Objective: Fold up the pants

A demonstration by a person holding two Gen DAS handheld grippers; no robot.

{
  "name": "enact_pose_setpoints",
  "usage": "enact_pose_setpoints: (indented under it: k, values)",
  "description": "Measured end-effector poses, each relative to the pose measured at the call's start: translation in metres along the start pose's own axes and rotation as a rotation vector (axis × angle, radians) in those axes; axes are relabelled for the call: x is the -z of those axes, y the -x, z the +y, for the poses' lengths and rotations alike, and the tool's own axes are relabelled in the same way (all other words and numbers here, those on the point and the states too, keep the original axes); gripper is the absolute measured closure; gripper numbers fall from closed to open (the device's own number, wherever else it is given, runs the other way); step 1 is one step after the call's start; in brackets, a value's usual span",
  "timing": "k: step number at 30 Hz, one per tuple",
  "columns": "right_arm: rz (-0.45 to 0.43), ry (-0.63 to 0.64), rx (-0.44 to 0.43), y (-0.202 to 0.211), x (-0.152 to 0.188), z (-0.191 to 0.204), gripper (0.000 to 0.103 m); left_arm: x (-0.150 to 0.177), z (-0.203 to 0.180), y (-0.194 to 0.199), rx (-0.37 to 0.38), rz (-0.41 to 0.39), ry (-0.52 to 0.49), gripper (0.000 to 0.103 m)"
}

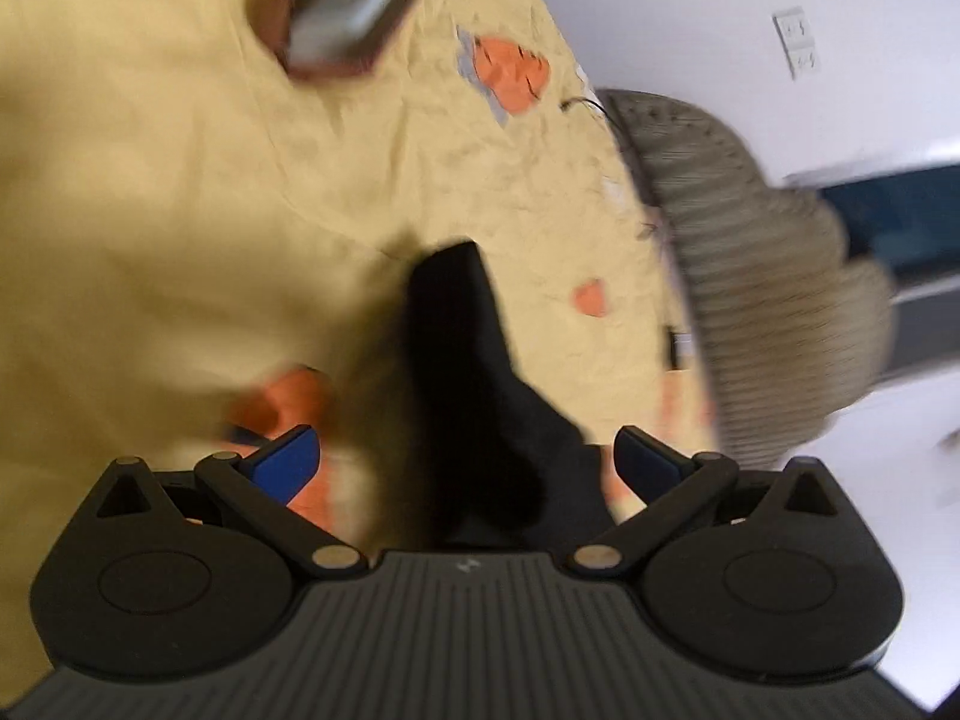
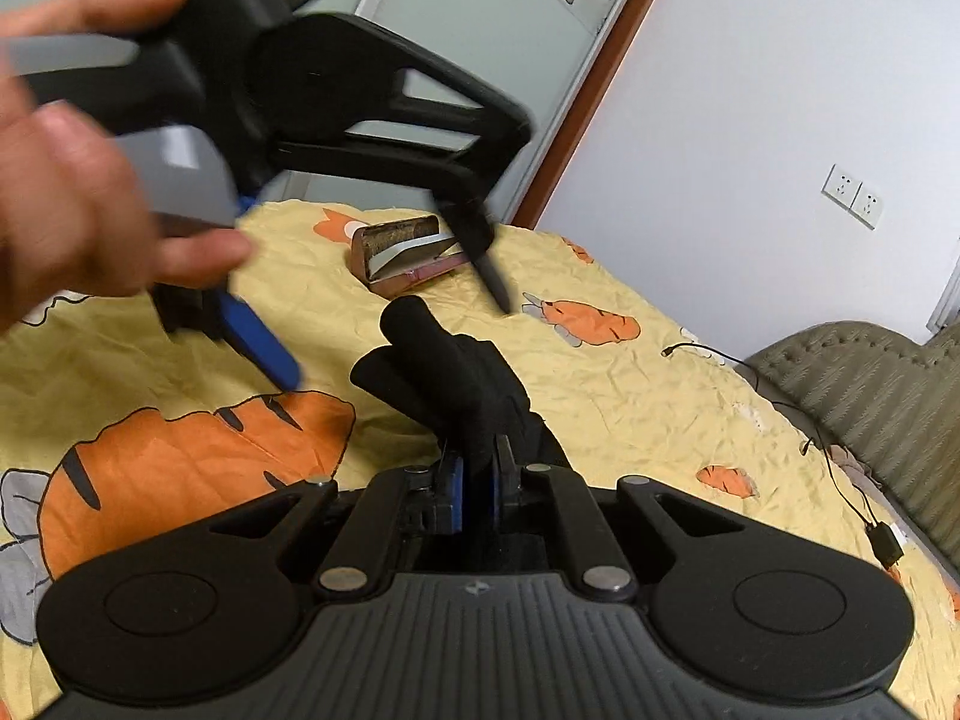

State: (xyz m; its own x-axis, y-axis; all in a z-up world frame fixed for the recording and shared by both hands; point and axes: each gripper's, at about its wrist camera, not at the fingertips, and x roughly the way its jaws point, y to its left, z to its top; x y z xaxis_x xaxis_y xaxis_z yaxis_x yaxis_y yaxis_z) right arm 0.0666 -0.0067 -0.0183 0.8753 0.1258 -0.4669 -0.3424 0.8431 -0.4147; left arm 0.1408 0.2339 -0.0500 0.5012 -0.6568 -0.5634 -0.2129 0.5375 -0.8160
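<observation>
on my right camera the right gripper [image 2: 478, 483] is pinched narrow on the pants [image 2: 456, 378], a black bundle of cloth caught between its blue pads and trailing forward onto the sheet [image 2: 600, 396], a wrinkled yellow one printed with orange carrots. the far end of the pants lies rolled on the sheet, just short of a small open box [image 2: 402, 255] that sits farther back. the left gripper [image 2: 396, 336] hangs above the sheet to the upper left of the pants, held in a hand [image 2: 66, 198], its jaws spread wide with one blue finger [image 2: 264, 348] near the big carrot print and the other pointing down beside the box; neither touches the cloth there.

on my left camera the left gripper [image 1: 465, 456] shows its pads far apart, with the pants [image 1: 474, 372] running up between them; the picture is smeared, so i can't tell for sure whether the cloth brushes a pad, but nothing is clamped. a ribbed grey cushion [image 1: 750, 276] sits just off the sheet's right edge, under a white wall with a socket [image 1: 797, 42]
</observation>
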Motion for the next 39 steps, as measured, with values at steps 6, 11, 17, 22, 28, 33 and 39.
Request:
enact_pose_setpoints:
  k: [6,11,17,22,28,33,39]
  values:
    - [-0.011,-0.014,-0.01,0.003,0.0,-0.005,0.095,-0.006,-0.006,-0.04,0.019,0.039,0.054,0.002]
    - [-0.02,-0.012,-0.011,0.003,0.001,-0.005,0.095,-0.012,-0.038,-0.048,-0.139,0.05,-0.119,0.079]
    - [0.009,-0.008,-0.026,0.008,0.007,0.002,0.057,-0.004,-0.057,-0.047,-0.261,0.02,-0.232,0.087]
    - [0.01,0.016,0.134,0.037,0.025,0.019,0.017,0.016,-0.079,-0.037,-0.319,-0.028,-0.35,0.087]
    - [0.069,-0.025,0.184,0.019,0.026,0.039,0.017,0.031,-0.101,-0.03,-0.343,-0.06,-0.384,0.088]
    - [0.074,-0.029,0.19,-0.003,0.024,0.036,0.018,0.035,-0.117,-0.022,-0.333,-0.059,-0.41,0.088]
    - [0.086,-0.137,0.161,0.0,0.028,0.005,0.07,0.043,-0.137,-0.023,-0.36,-0.052,-0.453,0.088]
